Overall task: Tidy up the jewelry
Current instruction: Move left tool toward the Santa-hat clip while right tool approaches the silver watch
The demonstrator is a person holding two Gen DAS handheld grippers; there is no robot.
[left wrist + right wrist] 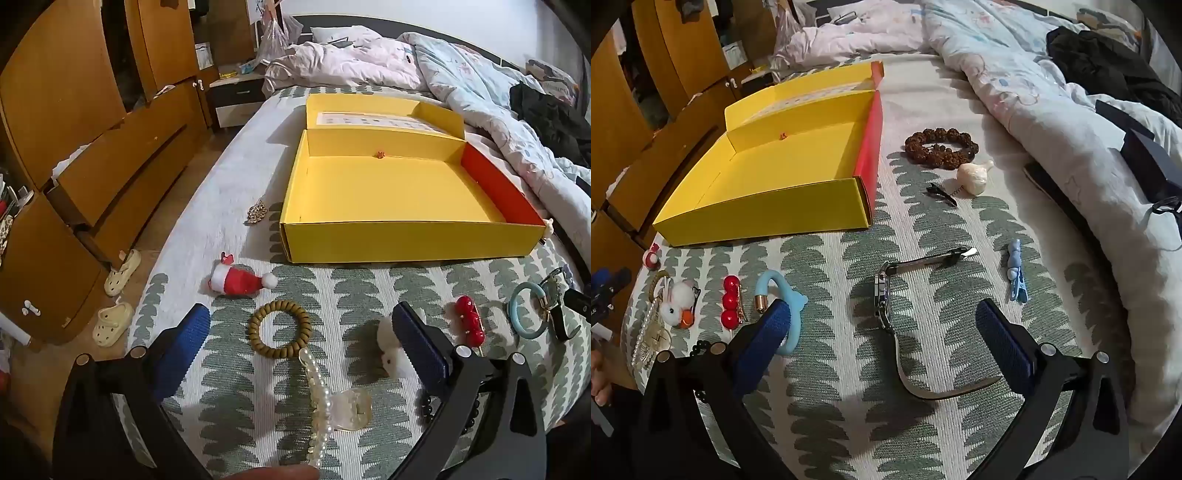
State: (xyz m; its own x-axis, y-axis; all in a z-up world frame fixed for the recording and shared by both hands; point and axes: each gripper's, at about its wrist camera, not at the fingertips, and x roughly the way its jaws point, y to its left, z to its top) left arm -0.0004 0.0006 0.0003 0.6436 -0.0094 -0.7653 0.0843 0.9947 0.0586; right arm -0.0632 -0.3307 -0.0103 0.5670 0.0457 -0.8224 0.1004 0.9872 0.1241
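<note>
Both grippers hang wide open, holding nothing: the left gripper (299, 332) over one coil hair tie (279, 329), the right gripper (886, 332) over one watch (886, 299). One yellow box (406, 240) waits ahead, nearly empty. The watch's floppy strap could slip a narrow pinch.

Home bedroom: unmade bed (229, 177) with quilt (461, 74), wooden wardrobe (55, 110) (slippers (122, 273) on floor).

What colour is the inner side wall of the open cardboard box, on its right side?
Red; the rest of the open cardboard box is yellow. The left wrist view shows it best.
</note>
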